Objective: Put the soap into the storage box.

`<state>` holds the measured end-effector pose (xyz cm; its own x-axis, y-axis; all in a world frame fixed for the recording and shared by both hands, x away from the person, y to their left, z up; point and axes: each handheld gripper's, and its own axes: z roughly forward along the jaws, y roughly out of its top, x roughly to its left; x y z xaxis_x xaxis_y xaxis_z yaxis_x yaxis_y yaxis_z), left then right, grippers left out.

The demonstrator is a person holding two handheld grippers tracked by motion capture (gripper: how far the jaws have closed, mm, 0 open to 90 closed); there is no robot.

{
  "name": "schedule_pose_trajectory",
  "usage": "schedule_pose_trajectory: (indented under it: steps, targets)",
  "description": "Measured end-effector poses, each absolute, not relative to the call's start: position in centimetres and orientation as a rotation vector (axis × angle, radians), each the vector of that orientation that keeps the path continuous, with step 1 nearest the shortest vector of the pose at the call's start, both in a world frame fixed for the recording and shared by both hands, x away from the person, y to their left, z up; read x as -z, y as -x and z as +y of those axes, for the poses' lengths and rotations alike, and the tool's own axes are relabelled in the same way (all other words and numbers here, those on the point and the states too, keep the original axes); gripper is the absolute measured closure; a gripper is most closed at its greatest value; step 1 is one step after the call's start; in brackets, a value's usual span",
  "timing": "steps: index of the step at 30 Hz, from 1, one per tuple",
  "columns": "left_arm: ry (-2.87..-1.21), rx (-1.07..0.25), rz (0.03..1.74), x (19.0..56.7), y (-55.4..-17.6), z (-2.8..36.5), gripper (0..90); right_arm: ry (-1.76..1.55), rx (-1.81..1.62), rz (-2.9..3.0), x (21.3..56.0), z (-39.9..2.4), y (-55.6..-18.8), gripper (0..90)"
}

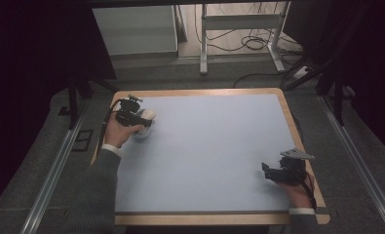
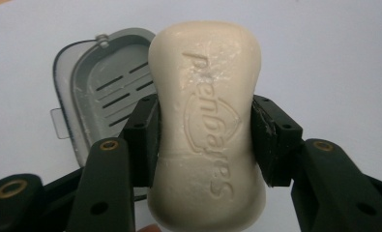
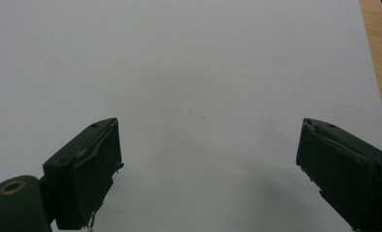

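A cream bar of soap (image 2: 205,121) with embossed lettering is clamped at its waist between the two black jaws of my left gripper (image 2: 204,130). Beneath and to the left of it lies an open grey soap dish (image 2: 96,92) with drain slots, resting on the table. In the high view, the left gripper (image 1: 140,118) sits near the table's far left corner with the pale soap (image 1: 149,115) at its tip. My right gripper (image 1: 268,171) hovers near the table's front right, its jaws spread wide apart over bare surface (image 3: 208,145) with nothing between them.
The table has a light blue top (image 1: 209,146) with a wooden border (image 1: 297,126). Grey floor with metal rails (image 1: 53,165) surrounds it. A white cabinet (image 1: 134,29), a desk frame (image 1: 239,22) and cables stand beyond the far edge.
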<state>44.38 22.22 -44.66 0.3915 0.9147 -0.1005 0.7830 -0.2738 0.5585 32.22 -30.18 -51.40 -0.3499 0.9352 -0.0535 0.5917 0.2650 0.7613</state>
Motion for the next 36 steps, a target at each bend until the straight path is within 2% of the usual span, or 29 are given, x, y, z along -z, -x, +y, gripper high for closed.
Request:
schedule_pose_trajectory:
  steps: [19,22,25,30,36]
  targets:
    - [-2.128,-0.315,1.607,47.5,-46.8,22.8,49.4,-1.378,-0.894,2.037,51.4,-30.3,-32.2,8.5]
    - [-2.093,-0.294,1.565,47.3,-46.6,22.7,44.3,-1.378,-0.893,2.039,51.5,-30.3,-32.3,8.5]
    - [-2.066,-0.313,1.534,46.6,-46.1,22.5,34.2,-1.38,-0.89,2.04,51.5,-30.3,-32.3,8.5]
    - [-2.058,-0.329,1.461,45.6,-44.7,21.9,29.9,-1.376,-0.888,2.04,51.5,-30.2,-32.2,8.5]
    - [-2.037,-0.332,1.39,44.7,-42.7,21.9,29.2,-1.372,-0.89,2.043,51.4,-30.2,-32.2,8.5]
